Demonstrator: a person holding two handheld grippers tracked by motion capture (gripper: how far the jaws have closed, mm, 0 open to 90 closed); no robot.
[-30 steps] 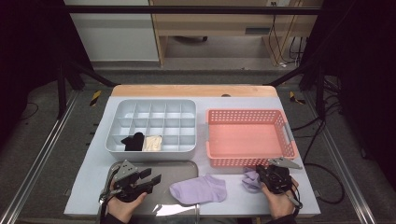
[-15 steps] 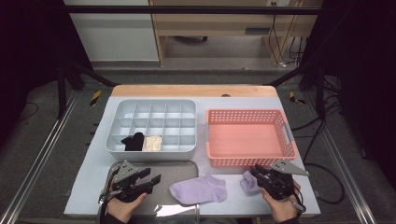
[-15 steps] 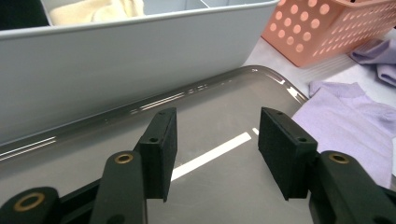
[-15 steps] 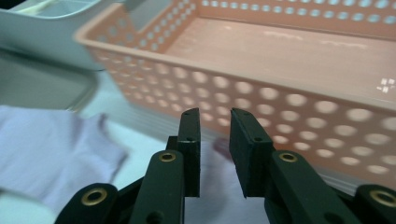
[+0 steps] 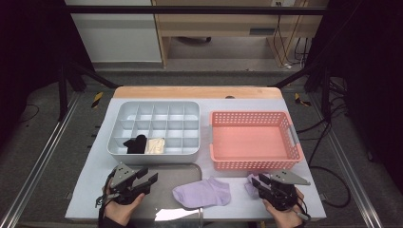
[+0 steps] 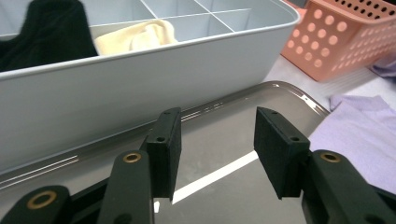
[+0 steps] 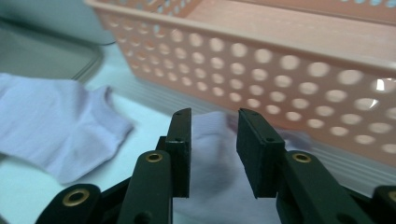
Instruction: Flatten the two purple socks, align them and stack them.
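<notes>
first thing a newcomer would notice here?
Probably the salmon-pink basket, empty, at the table's right, beside the grey divided organizer holding a black and a cream item. Nearer, a lilac sock lies flat by the metal tray, and the right gripper straddles a second lilac sock.

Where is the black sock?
In the high view, the black sock sits in the grey divided box's front row, left side, beside the cream sock.

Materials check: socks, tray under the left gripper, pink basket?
Lilac socks: soft knit fabric by the look, matte, limp edges. Tray: likely polished metal, mirror glare and a reflected light strip. Pink basket: seemingly moulded plastic, smooth, with even round holes.
</notes>
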